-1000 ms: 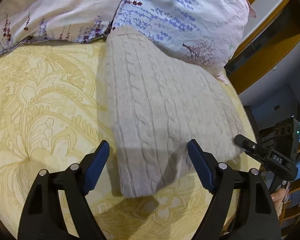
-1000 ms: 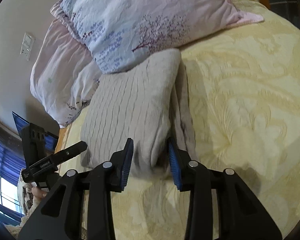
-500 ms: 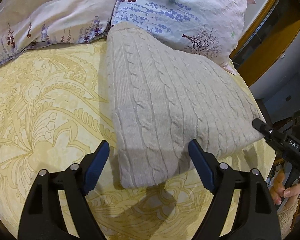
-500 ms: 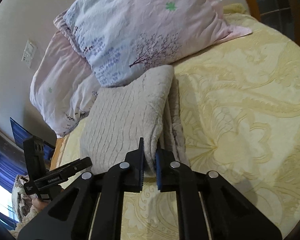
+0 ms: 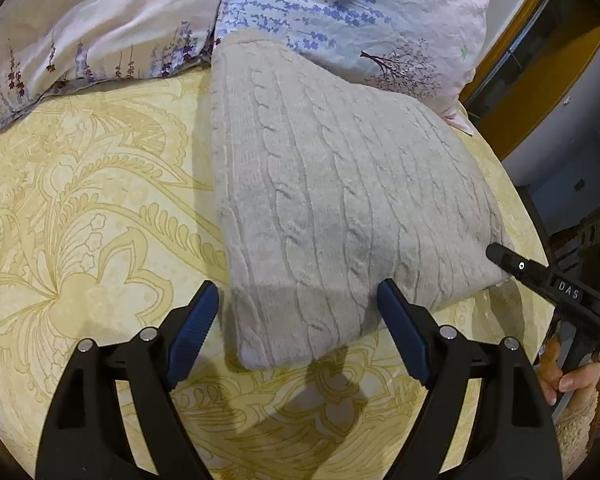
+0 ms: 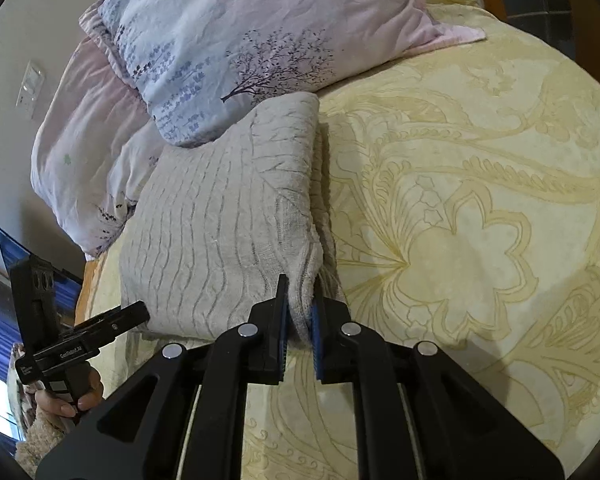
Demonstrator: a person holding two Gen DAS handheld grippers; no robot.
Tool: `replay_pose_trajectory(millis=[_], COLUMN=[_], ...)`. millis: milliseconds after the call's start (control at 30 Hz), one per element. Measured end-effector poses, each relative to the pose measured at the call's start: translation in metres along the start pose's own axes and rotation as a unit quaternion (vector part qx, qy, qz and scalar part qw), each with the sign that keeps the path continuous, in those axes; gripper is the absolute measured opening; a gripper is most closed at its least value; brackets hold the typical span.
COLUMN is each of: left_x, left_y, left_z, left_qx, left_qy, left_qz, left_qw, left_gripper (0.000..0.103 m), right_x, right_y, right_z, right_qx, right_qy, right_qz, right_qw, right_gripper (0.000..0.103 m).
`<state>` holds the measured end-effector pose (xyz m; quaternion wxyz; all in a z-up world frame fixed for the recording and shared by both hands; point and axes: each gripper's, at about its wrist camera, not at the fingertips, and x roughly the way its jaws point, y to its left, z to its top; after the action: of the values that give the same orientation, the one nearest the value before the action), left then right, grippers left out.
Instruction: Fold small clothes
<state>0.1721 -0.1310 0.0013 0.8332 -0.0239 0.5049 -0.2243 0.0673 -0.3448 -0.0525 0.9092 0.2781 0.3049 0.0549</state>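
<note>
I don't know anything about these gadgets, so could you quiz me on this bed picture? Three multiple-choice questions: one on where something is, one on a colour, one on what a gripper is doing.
1. Where does the far end of the folded sweater lie?
A. Against the flowered pillow
B. On the floor
C. Inside a basket

2. What colour is the bedspread?
A. Dark green
B. Pale yellow
C. Red

3. What is the right gripper doing?
A. Hanging open above the pillow
B. Pinching a corner of the sweater
C. Holding a hanger

Answers: 1 A, its far edge meets the pillow; 2 B, yellow floral pattern; 3 B, knit fabric sits between its closed blue pads, while the left gripper is open.
</note>
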Motion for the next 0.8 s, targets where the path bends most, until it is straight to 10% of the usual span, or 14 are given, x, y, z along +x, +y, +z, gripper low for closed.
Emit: replay_pose_trajectory(millis=[200, 800], left_x=[-0.018, 0.045], left_y=[0.028, 0.085], left_z=[0.023, 0.125], left_qx=[-0.049, -0.174], left_qy=[-0.018, -0.003], left_qz=[-0.063, -0.112], left_qw=[0.9966, 0.9785], left_gripper=[0.085, 0.078], right_x=[-0.017, 0.085], right_y=[-0.004, -0.022], right_z=[0.027, 0.129], right_qx=[0.022, 0.114], right_qy=[-0.018, 0.034], right_qz=[0.021, 0.066], right_qw=[0.999, 0.991], right_gripper=[0.057, 0.056])
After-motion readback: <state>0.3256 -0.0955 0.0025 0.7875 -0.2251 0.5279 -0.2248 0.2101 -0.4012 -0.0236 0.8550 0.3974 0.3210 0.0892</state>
